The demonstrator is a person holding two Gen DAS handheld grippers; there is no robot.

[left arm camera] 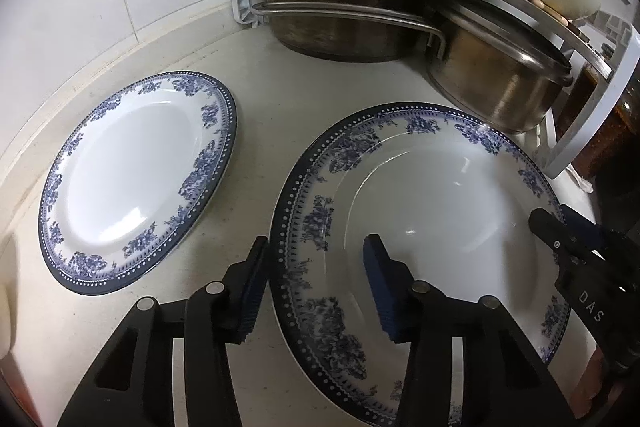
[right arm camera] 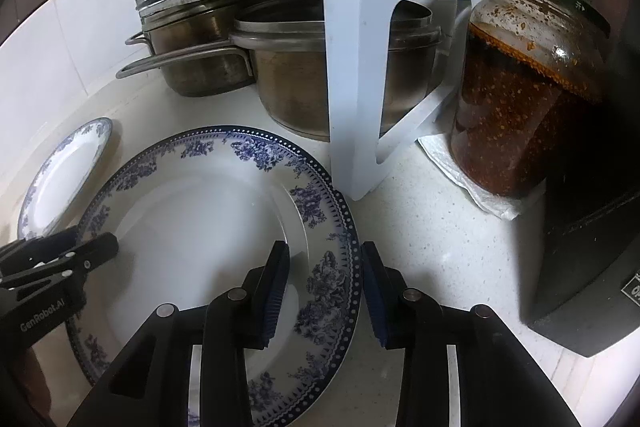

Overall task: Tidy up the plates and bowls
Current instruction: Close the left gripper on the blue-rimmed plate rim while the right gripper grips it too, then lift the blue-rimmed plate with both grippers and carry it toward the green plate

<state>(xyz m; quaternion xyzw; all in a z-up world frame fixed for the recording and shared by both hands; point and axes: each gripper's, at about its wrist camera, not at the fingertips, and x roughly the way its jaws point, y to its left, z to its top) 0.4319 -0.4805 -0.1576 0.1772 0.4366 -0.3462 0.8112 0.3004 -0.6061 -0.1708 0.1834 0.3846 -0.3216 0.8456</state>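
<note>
Both grippers, left gripper (left arm camera: 316, 287) and right gripper (right arm camera: 324, 291), straddle the deep plate's (right arm camera: 200, 227) opposite rims with jaws apart; uneven closing could tip it against the pots (right arm camera: 292, 87).

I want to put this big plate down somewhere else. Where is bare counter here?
Bare counter lies between the small plate and big plate, running back to the pots, and right of the big plate, before the jar. Under the rack it is crowded.

Ahead of our fingers, the speckled white stone countertop (left arm camera: 280, 99) carries two blue-floral white ceramic plates (left arm camera: 136, 183) (left arm camera: 420, 251), steel pots (left arm camera: 344, 19) beyond, a glass sauce jar (right arm camera: 528, 87) rightward.
</note>
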